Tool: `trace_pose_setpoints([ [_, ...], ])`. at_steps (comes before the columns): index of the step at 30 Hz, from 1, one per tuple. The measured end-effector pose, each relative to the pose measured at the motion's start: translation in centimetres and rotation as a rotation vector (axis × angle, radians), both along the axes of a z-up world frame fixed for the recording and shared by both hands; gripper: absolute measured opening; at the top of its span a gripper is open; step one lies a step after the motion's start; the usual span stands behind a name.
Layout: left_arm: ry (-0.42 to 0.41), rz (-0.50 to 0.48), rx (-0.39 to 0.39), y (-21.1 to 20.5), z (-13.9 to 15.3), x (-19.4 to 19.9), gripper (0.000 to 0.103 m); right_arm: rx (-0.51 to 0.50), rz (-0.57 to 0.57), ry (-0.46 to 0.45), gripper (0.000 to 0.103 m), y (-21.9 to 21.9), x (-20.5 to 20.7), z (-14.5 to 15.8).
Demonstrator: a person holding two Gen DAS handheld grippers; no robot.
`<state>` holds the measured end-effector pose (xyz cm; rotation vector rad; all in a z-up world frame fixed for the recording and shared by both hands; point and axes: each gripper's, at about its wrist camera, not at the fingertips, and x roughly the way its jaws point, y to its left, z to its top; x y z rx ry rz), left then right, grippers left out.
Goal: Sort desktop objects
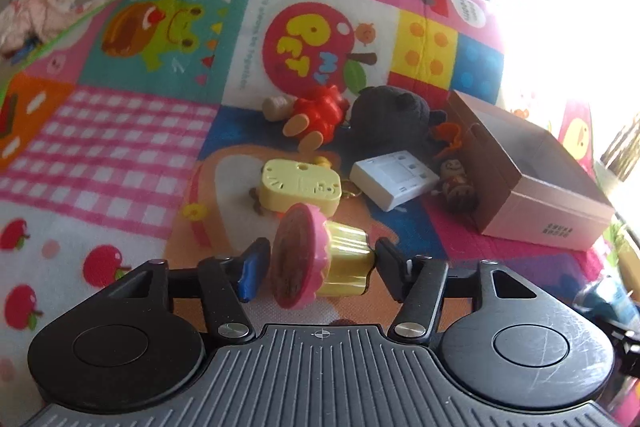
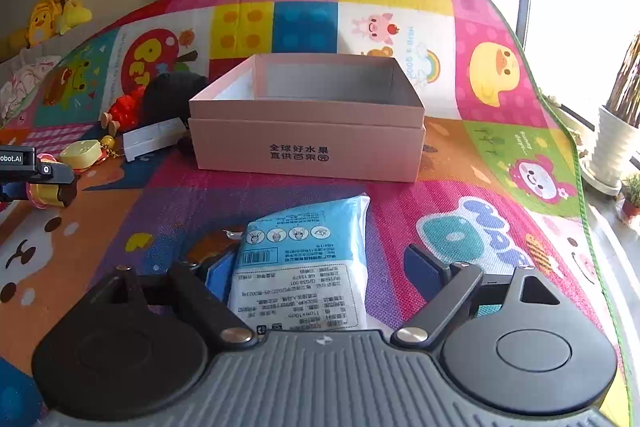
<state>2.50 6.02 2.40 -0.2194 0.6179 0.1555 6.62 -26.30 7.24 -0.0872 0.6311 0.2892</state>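
Left gripper [image 1: 316,267] pinches a toy cupcake [image 1: 320,261] lying sideways, pink top leftward; only the right wrist view shows the right gripper [image 2: 320,277], fingers spread around a blue packet [image 2: 306,259] pointing toward the box [image 2: 308,131].

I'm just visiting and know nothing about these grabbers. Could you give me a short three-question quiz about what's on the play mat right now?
1. True or false: the pink box has toys inside.
2. What lies between the right gripper fingers? A) tissue pack B) banana C) cup
3. Fill in: the left gripper fingers sit either side of a toy ____.

Key: 1 false, it looks empty; 2 A, the tissue pack; 3 cupcake.
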Motion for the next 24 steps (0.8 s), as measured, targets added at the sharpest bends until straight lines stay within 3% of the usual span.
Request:
trace_pose_setpoints([
  [4,-0.032,-0.093,0.191,-3.0,1.0,0.0,0.053,0.021,0.002,0.007,0.089,-0.1,0.0,-0.1],
  [8,-0.055,-0.186,0.285,-5.9,1.2,-0.1,0.053,0.032,0.002,0.004,0.094,-0.3,-0.1,-0.1],
  [15,-0.085,-0.332,0.221,-8.1,1.1,-1.4,0.061,0.055,0.002,0.005,0.097,-0.5,0.0,-0.1],
  [20,-0.103,-0.432,0.188,-9.2,1.4,-2.8,0.081,0.067,-0.005,0.015,0.097,-0.8,0.1,-0.2],
  [22,-0.11,-0.412,0.197,-8.9,1.7,-3.4,0.095,0.068,-0.009,0.014,0.097,-0.8,0.2,-0.1],
  [24,-0.112,-0.373,0.193,-7.9,2.2,-4.0,0.097,0.05,-0.009,0.0,0.097,-0.6,0.0,0.1],
])
